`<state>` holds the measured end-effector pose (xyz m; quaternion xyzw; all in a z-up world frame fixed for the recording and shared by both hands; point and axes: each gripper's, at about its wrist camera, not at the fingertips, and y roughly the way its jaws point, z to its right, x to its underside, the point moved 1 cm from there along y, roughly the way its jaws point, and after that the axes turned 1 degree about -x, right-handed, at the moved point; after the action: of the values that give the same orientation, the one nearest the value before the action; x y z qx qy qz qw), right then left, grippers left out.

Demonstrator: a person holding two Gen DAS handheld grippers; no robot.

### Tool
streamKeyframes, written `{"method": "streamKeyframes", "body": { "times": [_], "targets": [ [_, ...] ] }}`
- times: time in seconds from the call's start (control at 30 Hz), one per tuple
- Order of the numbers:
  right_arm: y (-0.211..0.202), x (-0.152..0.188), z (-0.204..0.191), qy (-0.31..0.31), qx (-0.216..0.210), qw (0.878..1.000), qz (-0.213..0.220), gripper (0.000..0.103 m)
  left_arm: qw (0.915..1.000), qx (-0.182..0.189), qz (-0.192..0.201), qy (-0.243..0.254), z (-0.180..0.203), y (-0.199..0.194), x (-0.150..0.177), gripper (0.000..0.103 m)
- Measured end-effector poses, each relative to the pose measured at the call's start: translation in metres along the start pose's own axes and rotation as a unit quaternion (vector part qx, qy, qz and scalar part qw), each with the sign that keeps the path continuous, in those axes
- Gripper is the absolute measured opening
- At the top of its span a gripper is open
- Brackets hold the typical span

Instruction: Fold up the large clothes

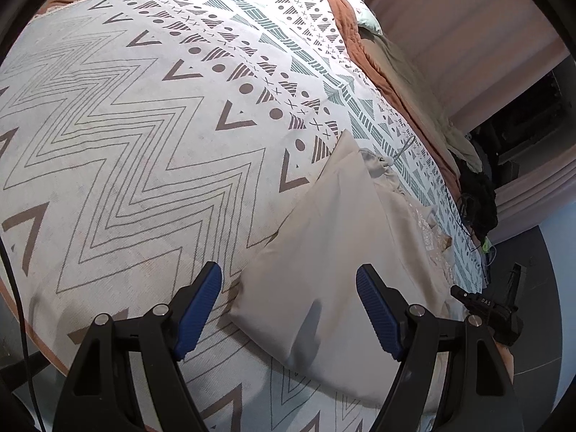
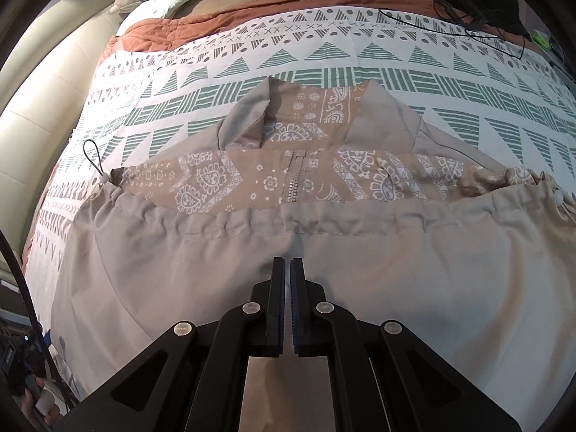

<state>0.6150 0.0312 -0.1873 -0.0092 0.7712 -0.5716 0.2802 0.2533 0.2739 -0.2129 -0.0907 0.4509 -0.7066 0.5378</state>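
While your right gripper (image 2: 287,270) sits fully closed over the beige jacket (image 2: 252,270), pinching fabric just below the gathered drawstring hem (image 2: 288,221), the garment's long axis runs left to right across that view. Your left gripper (image 1: 288,309) hangs wide open and empty, straddling the jacket's near corner (image 1: 252,318), so it is the nearer hand for that edge. Everything lies on a patterned bedspread (image 1: 126,126) over a bed, pink curtains (image 1: 468,36) beyond.
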Motion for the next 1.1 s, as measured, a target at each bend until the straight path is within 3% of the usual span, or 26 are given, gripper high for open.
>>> {"method": "streamKeyframes", "body": {
  "times": [0.23, 0.33, 0.37, 0.4, 0.6, 0.7, 0.83, 0.93, 1.03, 1.1],
  "targets": [
    [-0.014, -0.001, -0.009, -0.013, 0.006, 1.000, 0.010, 0.002, 1.0000, 0.002, 0.006, -0.005, -0.004, -0.006, -0.003, 0.078],
    [-0.021, 0.006, -0.007, -0.013, 0.001, 1.000, 0.016, 0.014, 1.0000, 0.004, 0.007, -0.004, -0.002, -0.007, -0.002, 0.078],
    [-0.022, 0.010, -0.005, -0.012, -0.001, 1.000, 0.017, 0.046, 1.0000, 0.005, 0.006, -0.001, 0.000, -0.007, -0.001, 0.078],
    [-0.022, 0.013, -0.004, -0.013, -0.003, 1.000, 0.017, 0.103, 1.0000, 0.006, 0.005, 0.002, 0.000, -0.006, 0.000, 0.078],
    [-0.024, 0.036, -0.002, -0.021, 0.007, 1.000, 0.015, 0.103, 0.9999, 0.009, 0.001, 0.012, 0.007, -0.006, 0.002, 0.078],
    [-0.020, 0.038, -0.004, -0.018, 0.004, 1.000, 0.003, 0.103, 0.9999, 0.012, 0.002, 0.011, 0.006, -0.007, 0.003, 0.078],
    [-0.016, 0.030, -0.017, -0.043, 0.032, 0.998, 0.016, 0.102, 0.9999, 0.009, 0.003, 0.009, 0.002, -0.010, 0.004, 0.078],
    [0.000, 0.018, -0.024, -0.047, 0.042, 0.998, 0.000, 0.080, 1.0000, 0.006, 0.008, 0.002, -0.005, -0.014, 0.003, 0.078],
    [0.025, 0.005, -0.020, -0.033, 0.050, 0.998, -0.030, 0.070, 0.9999, 0.002, 0.011, -0.002, -0.011, -0.016, 0.001, 0.078],
    [0.042, -0.001, -0.015, -0.033, 0.058, 0.997, -0.047, 0.053, 0.9999, 0.000, 0.013, -0.004, -0.013, -0.017, -0.001, 0.078]
  ]
}}
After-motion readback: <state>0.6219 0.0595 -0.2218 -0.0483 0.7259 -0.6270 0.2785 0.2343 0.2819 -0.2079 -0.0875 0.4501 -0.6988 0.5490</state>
